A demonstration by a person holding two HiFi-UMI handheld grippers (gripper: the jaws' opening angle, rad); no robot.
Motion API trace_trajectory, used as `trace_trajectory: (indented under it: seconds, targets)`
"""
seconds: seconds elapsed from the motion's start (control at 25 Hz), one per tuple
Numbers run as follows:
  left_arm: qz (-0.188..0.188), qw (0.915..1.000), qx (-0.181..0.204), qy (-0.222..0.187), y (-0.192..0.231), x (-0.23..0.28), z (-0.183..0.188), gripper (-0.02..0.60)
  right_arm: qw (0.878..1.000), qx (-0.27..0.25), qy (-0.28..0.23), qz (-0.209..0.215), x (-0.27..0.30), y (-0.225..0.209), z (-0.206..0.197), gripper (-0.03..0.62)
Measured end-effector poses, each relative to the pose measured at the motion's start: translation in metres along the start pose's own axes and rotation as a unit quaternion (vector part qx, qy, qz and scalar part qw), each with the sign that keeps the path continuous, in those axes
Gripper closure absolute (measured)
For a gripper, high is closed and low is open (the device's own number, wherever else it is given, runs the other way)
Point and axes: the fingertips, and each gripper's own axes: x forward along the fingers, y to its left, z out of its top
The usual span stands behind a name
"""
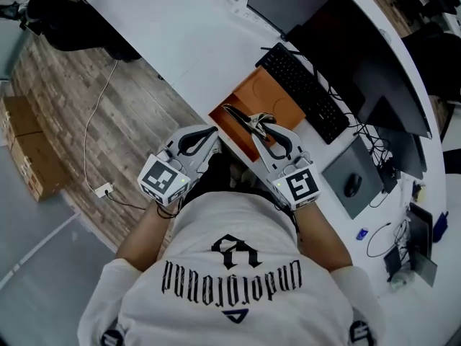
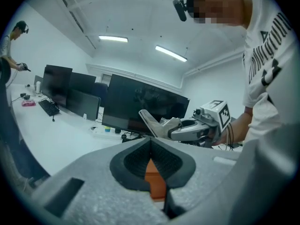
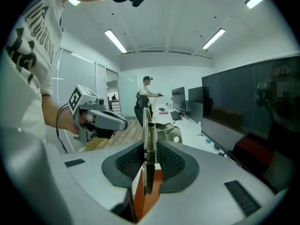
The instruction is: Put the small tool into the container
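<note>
Risk: right tool [image 3: 149, 150] is clenched on the small pliers [image 1: 243, 118] by a thin edge only. They could pivot or slip out early and land on the counter [image 1: 194, 42] or the floor. Left tool [image 2: 151, 143] is shut, empty. In the head view the pliers stick out past the right tool's tips at frame centre. They look to be above the near edge of the orange container [image 1: 272, 96], not in it yet.

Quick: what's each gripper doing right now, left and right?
Left gripper: closed, nothing between its jaws.
Right gripper: closed on the small tool.
</note>
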Motion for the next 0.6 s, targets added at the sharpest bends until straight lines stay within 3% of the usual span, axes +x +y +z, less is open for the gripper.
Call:
trace_trajectory:
  seconds: [0.6]
  targets:
    - [-0.021, 0.9977, -0.035, 0.054, 0.042, 0.029, -0.07, 0.568, 0.993, 0.039, 0.111, 0.003, 0.05, -0.004, -0.114, 0.507]
